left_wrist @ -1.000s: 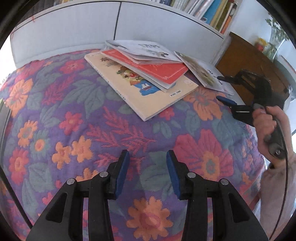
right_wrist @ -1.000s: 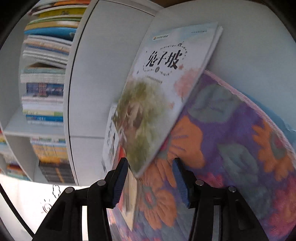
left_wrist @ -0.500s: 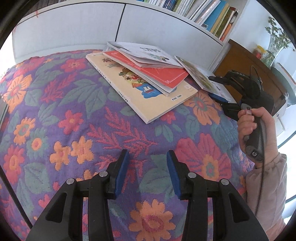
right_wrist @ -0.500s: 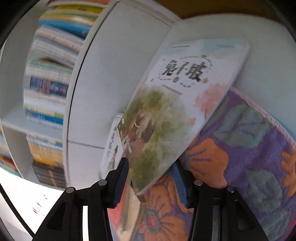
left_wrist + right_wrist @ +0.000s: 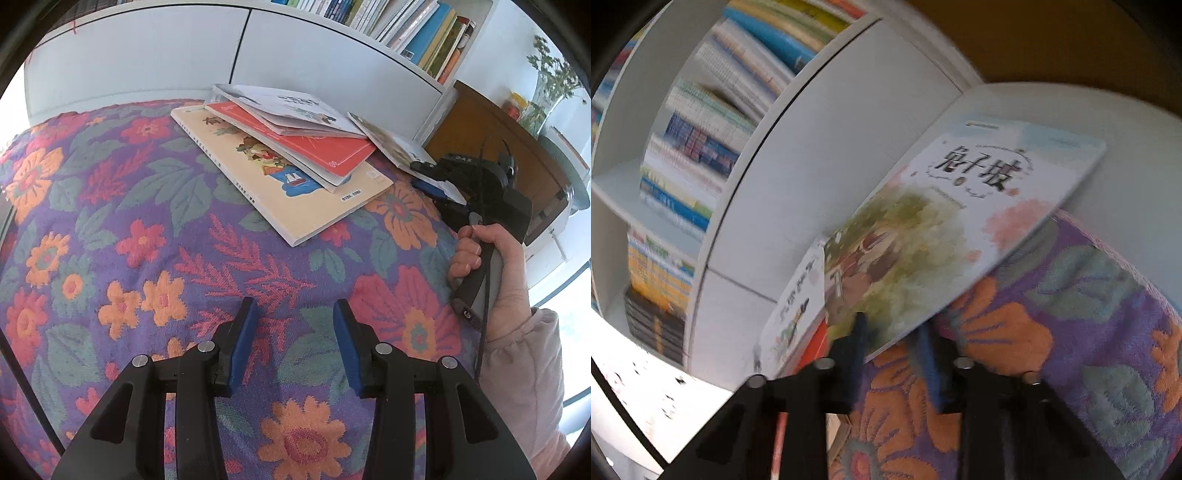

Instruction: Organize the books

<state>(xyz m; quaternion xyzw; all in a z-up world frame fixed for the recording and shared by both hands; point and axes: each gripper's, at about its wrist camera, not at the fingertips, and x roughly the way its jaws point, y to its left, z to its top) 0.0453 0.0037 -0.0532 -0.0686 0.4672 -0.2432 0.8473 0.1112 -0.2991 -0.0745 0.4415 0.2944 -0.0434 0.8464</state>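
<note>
Blue-padded right tool (image 5: 892, 345): just closing on green-cover book (image 5: 923, 251) | left tool (image 5: 293, 343): apart, empty

A floral cloth (image 5: 110, 229) covers the surface; a large beige book (image 5: 295, 199) lies directly on it.

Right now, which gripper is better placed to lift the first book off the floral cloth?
Right. The right gripper has just been closing with the corner of the thin green-and-white book between its jaws. The left gripper hovers empty over the floral cloth, short of the book stack.
</note>
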